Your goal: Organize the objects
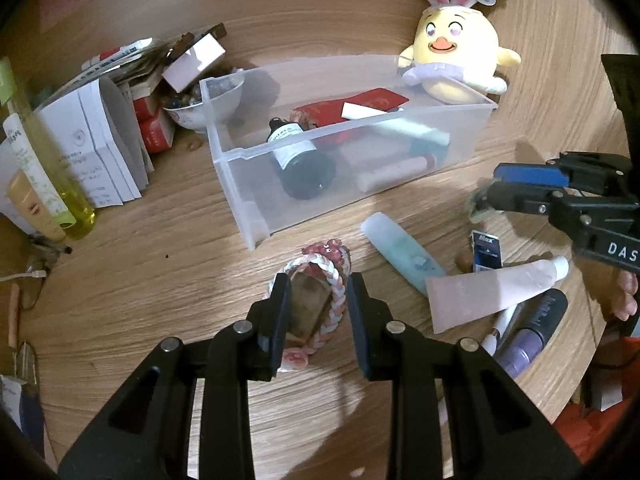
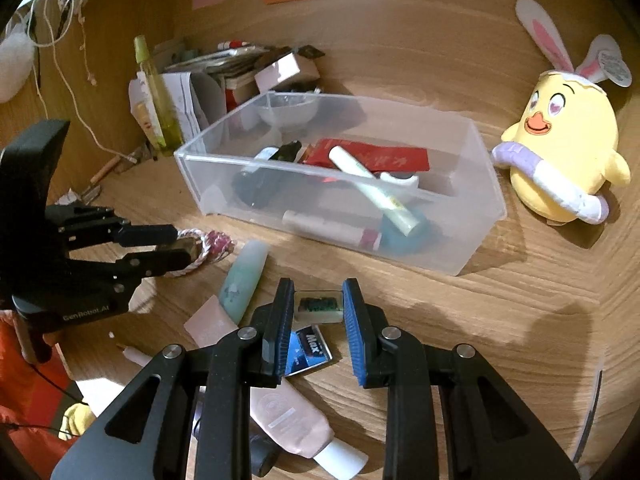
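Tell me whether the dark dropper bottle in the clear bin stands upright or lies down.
Lying down. The dark dropper bottle rests on its side on the clear bin floor, cap toward the back wall.

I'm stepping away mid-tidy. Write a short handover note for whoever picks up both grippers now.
Left gripper: shut on the braided ring item.
Right gripper: shut on a small clear case.
Done: bottle, red packets and tubes already lie in the clear bin.
Left: bin both held pieces, then the teal tube, pink tube and Max box on the desk.
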`<state>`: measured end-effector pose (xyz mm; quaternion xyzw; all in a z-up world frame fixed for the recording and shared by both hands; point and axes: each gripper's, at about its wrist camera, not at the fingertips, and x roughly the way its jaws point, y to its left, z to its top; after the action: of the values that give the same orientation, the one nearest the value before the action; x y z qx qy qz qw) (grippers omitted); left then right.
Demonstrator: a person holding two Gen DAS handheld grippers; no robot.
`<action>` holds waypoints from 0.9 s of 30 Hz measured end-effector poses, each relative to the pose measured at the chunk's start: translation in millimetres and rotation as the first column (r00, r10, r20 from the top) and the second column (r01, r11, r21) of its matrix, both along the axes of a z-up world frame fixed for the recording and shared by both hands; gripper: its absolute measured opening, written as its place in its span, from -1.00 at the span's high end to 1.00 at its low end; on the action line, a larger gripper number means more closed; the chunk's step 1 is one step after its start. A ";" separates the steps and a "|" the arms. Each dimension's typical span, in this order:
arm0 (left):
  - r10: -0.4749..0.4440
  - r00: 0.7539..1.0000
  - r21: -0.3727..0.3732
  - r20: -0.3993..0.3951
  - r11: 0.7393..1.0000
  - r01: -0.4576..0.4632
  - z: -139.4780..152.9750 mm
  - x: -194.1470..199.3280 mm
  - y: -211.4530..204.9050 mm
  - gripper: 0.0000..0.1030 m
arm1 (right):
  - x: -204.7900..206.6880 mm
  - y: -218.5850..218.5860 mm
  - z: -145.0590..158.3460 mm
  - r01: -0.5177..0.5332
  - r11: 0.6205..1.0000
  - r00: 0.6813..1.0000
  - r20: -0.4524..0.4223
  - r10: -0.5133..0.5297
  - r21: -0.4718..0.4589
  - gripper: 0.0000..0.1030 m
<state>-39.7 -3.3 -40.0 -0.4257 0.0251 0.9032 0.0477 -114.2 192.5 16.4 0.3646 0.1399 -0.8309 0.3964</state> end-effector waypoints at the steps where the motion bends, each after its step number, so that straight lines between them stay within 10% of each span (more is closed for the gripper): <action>1: 0.000 1.000 -0.005 0.001 1.000 0.000 0.4 -0.2 -0.4 0.45 | -0.6 0.9 0.9 0.000 1.000 1.000 0.001 0.000 -0.007 0.56; 12: -0.013 1.000 -0.144 0.022 0.990 0.015 -9.7 -10.1 5.2 0.45 | -0.3 7.1 2.9 -0.010 0.999 1.000 0.008 0.010 -0.046 0.56; 27: 0.034 0.999 0.009 -0.031 0.999 -0.033 18.9 -4.5 -2.9 0.60 | -9.7 18.2 19.8 0.007 0.994 1.000 -0.016 -0.009 -0.105 0.56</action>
<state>-44.1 -6.2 -21.1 -0.4117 0.0151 0.9106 0.0339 -123.9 210.7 36.1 0.3370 0.0979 -0.8416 0.4105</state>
